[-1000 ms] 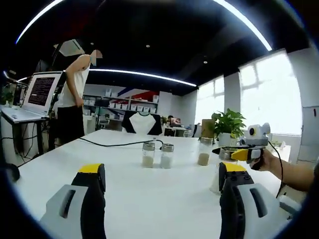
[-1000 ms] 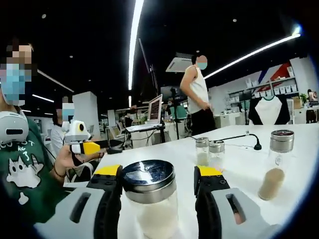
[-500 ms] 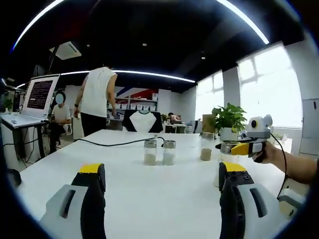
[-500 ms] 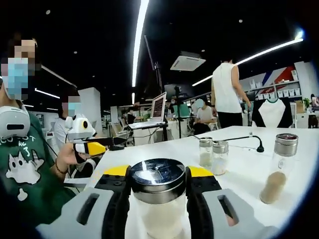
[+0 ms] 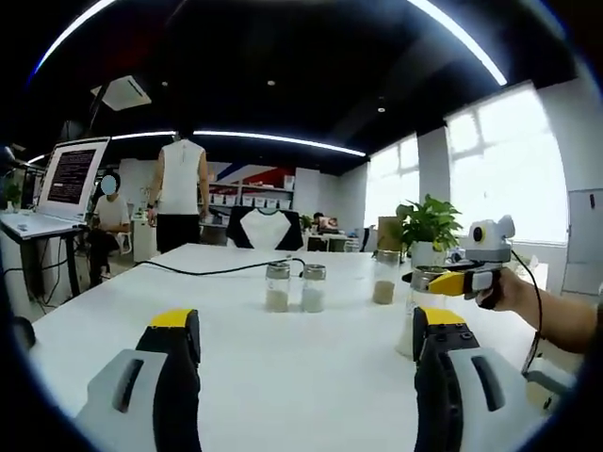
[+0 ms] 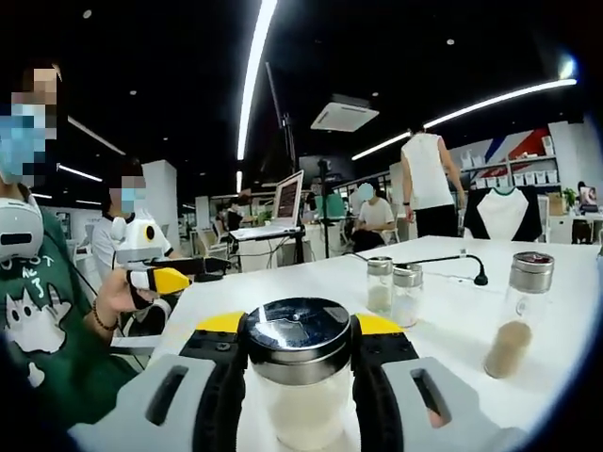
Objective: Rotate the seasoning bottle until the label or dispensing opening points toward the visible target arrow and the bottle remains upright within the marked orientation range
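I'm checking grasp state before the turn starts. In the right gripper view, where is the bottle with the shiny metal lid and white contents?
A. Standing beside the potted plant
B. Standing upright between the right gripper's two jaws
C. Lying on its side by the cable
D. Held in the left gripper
B: the seasoning bottle stands upright with the right gripper closed against both its sides, yellow-tipped jaws touching the lid.

Both views low over the white tabletop (image 5: pixel 283 358), facing across it from different sides, sharing the paired shakers (image 5: pixel 292 287) mid-table, right gripper view tight behind the seasoning bottle (image 6: pixel 297 377)
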The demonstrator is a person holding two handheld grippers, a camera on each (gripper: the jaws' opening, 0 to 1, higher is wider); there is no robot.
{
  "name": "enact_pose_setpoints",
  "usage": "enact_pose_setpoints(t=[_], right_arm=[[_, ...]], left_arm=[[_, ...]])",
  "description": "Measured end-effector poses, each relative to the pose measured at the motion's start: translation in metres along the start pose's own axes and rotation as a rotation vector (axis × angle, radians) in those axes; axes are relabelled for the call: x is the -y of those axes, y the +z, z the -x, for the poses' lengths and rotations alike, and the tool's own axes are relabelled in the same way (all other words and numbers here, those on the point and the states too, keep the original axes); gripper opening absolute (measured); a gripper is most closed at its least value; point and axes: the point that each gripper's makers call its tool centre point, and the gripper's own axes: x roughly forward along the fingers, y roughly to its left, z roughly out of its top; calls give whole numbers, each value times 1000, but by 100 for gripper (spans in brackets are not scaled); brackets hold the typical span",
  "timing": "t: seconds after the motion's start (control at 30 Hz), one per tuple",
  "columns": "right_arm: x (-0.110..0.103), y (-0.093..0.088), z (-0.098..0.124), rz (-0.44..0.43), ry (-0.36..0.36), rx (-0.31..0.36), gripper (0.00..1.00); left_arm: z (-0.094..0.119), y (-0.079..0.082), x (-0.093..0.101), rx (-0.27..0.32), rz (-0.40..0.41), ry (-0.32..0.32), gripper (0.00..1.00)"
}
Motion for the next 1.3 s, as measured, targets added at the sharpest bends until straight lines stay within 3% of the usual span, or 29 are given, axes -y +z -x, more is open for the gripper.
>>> enact_pose_setpoints(t=[0.4, 0.7, 1.3], right_arm=[[2, 1, -2, 9, -98, -9, 41], [4, 2, -2, 7, -208, 35, 41], [13, 1, -6, 32, -407, 1, 41]], left_arm=[[0, -3, 2, -17, -1, 1, 98], [-6, -13, -3, -50, 20, 4, 97], [-8, -14, 1, -53, 31, -9, 96]])
